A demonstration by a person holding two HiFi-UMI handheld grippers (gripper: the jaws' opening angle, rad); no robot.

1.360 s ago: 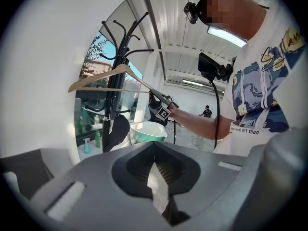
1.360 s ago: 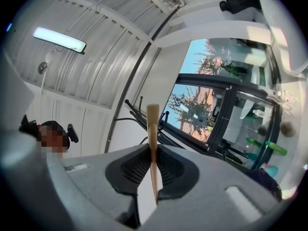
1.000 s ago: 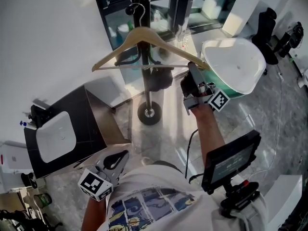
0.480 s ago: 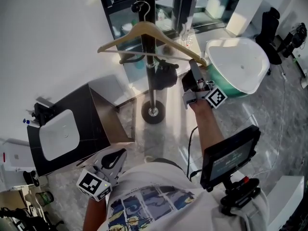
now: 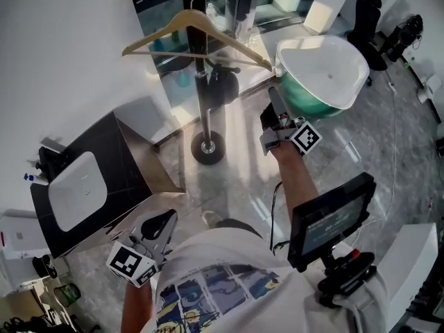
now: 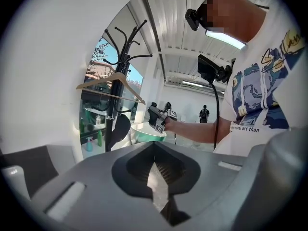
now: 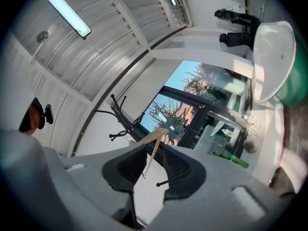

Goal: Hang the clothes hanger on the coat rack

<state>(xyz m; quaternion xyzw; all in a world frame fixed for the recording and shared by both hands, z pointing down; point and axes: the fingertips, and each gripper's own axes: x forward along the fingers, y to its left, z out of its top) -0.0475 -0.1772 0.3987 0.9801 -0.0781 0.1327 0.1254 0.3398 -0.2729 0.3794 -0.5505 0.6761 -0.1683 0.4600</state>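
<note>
Right gripper [image 5: 272, 97] jaws, just spreading, are pinching nothing; the clothes hanger [image 5: 229, 39] is hanging beyond them on the coat rack [image 5: 203, 103] (glass wall [image 7: 187, 90] behind). Left gripper [image 5: 166, 218] jaws are pressing together.

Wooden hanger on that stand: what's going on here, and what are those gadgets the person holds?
A person works a two-jaw gripper in each hand. The wooden hanger hangs by its hook on the coat rack. The right gripper is by its right end; its jaws have just been opening, with the hanger's tip in the gap, unpressed. The left gripper is held low, shut and empty.
</note>
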